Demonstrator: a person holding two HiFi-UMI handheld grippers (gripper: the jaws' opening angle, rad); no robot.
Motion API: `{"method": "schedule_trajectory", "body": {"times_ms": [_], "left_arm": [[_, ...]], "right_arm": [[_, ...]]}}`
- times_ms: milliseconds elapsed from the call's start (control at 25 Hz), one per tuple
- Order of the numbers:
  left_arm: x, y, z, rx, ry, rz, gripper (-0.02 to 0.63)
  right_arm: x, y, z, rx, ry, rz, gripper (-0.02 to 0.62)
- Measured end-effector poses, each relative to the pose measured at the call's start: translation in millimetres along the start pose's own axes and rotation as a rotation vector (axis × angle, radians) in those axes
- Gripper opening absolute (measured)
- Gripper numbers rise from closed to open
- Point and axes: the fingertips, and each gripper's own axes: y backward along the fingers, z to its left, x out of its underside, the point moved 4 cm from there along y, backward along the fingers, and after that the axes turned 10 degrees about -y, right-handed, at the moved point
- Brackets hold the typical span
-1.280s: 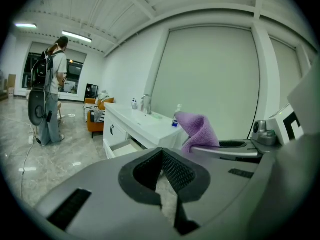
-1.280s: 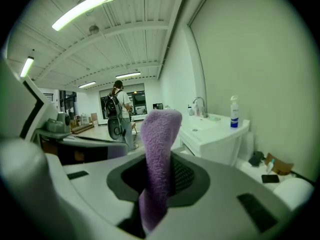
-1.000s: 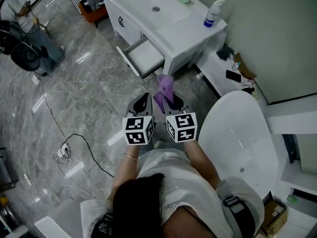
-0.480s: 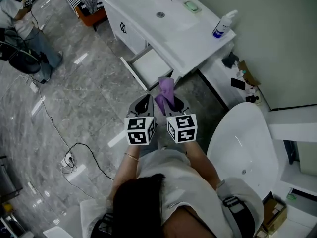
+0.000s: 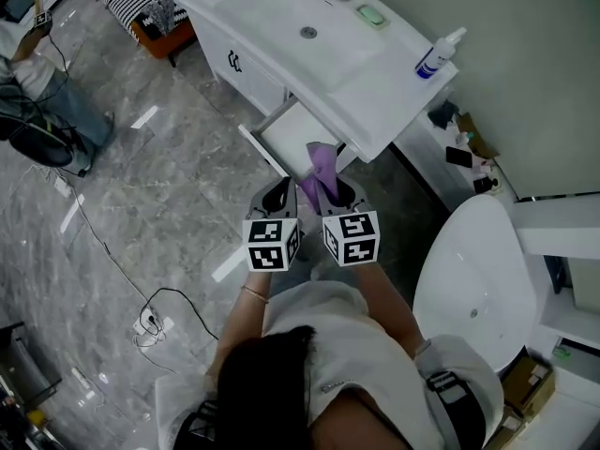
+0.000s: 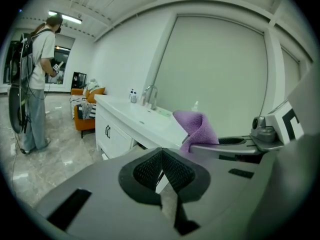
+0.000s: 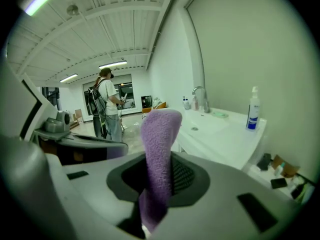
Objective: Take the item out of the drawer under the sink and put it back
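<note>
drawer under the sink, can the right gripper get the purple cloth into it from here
Probably yes: the drawer stands pulled open, facing the person, and nothing shows between it and the right gripper, which is shut on the purple cloth.

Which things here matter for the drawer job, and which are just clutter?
Job:
- purple cloth, clamped in the right gripper
- open drawer under the sink
- left gripper, shut on nothing

Lying about:
- bottle
- soap dish
- floor power strip
</note>
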Motion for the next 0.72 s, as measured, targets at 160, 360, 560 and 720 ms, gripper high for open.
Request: {"method": "schedule_trajectory", "body": {"times_ms": [160, 360, 560, 720], "left_arm": [[-4, -15, 17, 0.016, 0.0, 0.006, 0.003], [-4, -33, 25, 0.023, 0.012, 0.037, 0.003], [-2, -52, 29, 0.019, 0.026, 0.051, 0.003], [1, -68, 40, -0.02, 0.03, 0.067, 0.003]], "right_arm": [[-12, -23, 2, 0.012, 0.021, -0.002, 0.086], [-15, -42, -3, 0.01, 0.019, 0.018, 0.086], [-16, -62, -18, 0.012, 0.024, 0.038, 0.086], [-12, -80, -29, 0.005, 0.028, 0.076, 0.086]]}}
